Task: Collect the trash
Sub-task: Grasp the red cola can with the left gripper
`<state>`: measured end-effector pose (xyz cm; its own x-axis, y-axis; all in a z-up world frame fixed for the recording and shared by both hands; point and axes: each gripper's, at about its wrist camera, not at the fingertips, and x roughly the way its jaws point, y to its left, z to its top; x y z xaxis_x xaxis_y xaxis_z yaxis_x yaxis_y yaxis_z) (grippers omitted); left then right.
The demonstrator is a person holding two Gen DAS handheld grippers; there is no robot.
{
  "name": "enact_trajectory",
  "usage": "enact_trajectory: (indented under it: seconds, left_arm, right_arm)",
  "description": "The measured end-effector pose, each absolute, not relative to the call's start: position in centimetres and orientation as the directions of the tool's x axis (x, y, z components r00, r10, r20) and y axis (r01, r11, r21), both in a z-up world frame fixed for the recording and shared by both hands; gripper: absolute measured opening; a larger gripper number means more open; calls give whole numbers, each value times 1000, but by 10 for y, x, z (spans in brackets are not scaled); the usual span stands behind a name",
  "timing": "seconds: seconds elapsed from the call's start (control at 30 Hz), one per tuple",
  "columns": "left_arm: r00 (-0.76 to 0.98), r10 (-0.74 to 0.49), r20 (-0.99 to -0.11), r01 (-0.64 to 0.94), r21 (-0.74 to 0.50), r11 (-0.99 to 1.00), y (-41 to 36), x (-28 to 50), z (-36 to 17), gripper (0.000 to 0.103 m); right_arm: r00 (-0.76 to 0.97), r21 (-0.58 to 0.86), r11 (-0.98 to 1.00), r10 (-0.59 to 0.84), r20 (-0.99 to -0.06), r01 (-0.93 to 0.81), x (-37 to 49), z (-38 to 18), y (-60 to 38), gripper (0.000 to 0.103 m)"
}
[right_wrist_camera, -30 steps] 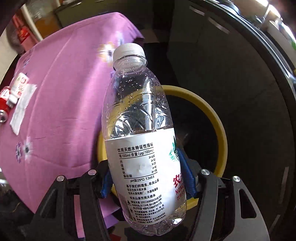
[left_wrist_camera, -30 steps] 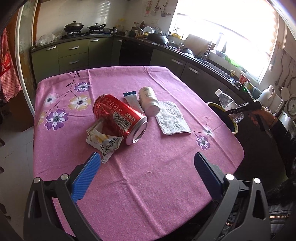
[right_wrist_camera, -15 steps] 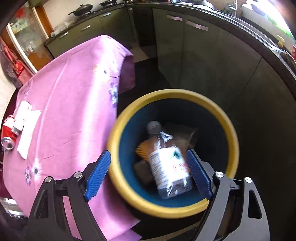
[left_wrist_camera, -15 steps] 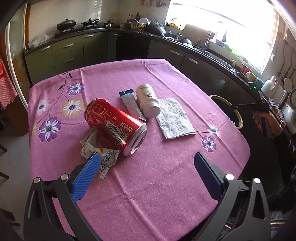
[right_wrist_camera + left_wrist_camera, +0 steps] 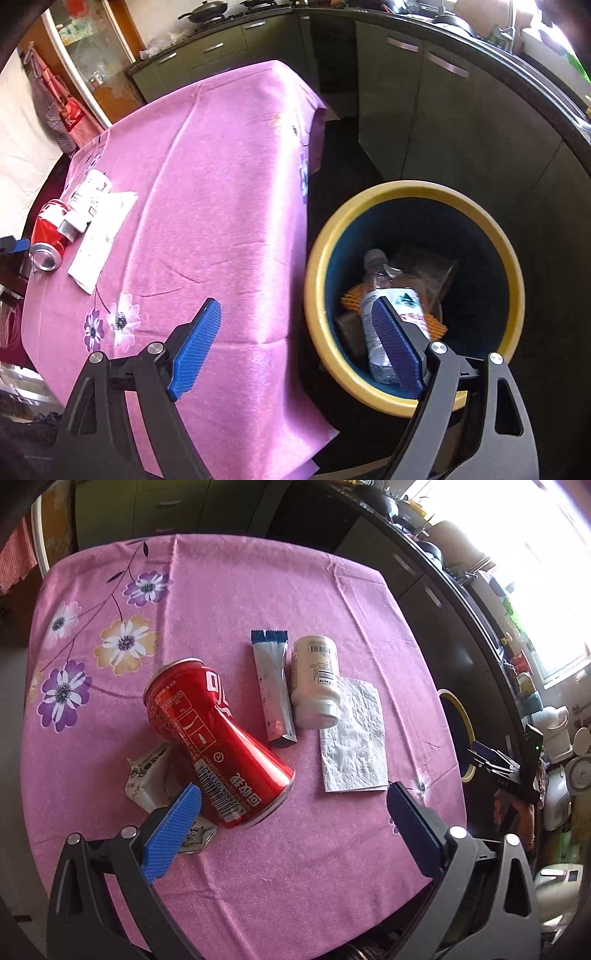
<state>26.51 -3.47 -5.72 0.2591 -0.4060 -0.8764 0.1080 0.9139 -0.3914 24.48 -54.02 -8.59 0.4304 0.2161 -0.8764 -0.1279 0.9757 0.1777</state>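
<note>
while the left tongs (image 5: pixel 291 827) hang released over the near desk (image 5: pixel 295 886) edge, the red can (image 5: pixel 218 742) lies just ahead at eleven o'clock, on a crumpled wrapper (image 5: pixel 147 775). best to straddle the can across its dented middle and clench gently. past it at twelve o'clock lie a sachet (image 5: pixel 273 690), white bottle (image 5: pixel 314 679) and tissue (image 5: pixel 354 738). the right tongs (image 5: pixel 295 347) gape empty; the bin (image 5: pixel 417 192) at two o'clock holds the water bottle (image 5: pixel 380 291).
</note>
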Motion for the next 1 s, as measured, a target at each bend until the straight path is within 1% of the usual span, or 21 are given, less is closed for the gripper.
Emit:
enact_trajectory:
  seconds: [0.23, 0.4, 0.5, 0.77, 0.9, 1.0]
  left_arm:
    - [159, -357, -921, -34, -366, 930, -32, 291, -80, 92]
    - [124, -319, -939, -83, -330, 940, -29, 304, -92, 81]
    - [110, -308, -945, -97, -318, 943, -27, 309, -98, 77]
    - [102, -260, -960, -94, -270, 958, -22, 325, -108, 59]
    - [101, -254, -962, -73, -262, 962, -22, 328, -110, 57]
    - [105, -258, -960, -58, -265, 963, -24, 328, -108, 51]
  right_arm:
    - [426, 196, 968, 245, -871, -156, 242, -93, -528, 83]
    - [433, 201, 968, 249, -867, -153, 240, -94, -531, 83]
    - [433, 206, 967, 252, -866, -150, 239, -95, -533, 83]
    - [426, 208, 967, 253, -868, -149, 237, -97, -533, 83]
    - [426, 207, 966, 254, -868, -153, 236, -96, -531, 83]
    - [425, 208, 966, 254, -869, -152, 235, -95, -530, 83]
